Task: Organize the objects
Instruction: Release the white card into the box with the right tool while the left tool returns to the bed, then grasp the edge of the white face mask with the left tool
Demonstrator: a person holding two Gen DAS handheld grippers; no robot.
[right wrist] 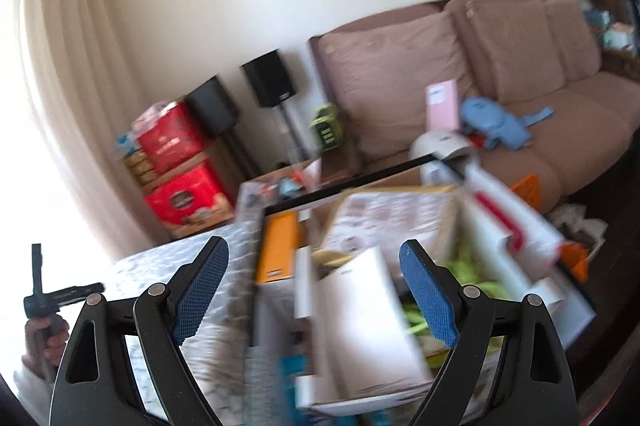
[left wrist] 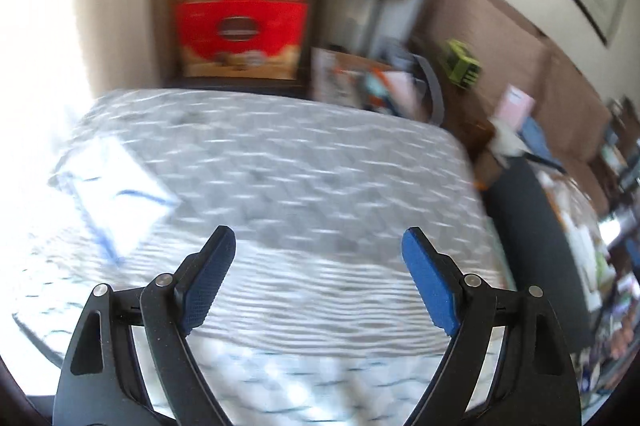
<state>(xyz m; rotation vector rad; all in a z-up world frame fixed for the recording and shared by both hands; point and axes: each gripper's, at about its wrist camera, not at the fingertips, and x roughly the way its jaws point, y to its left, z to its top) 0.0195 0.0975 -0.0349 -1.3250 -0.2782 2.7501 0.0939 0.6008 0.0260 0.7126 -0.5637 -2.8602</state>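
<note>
— White carton lies between the right gripper jaws, untouched?
— Yes, jaws wide, empty, amid boxes on the grey patterned worktop.
— Left gripper?
— Wide open, empty over that worktop; white paper left of it. Brown sofa behind.

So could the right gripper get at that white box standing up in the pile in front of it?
Probably yes. The right gripper is open and empty, and the white box stands between its fingers with nothing in front of it, though the blur hides whether neighbouring boxes crowd its sides.
</note>
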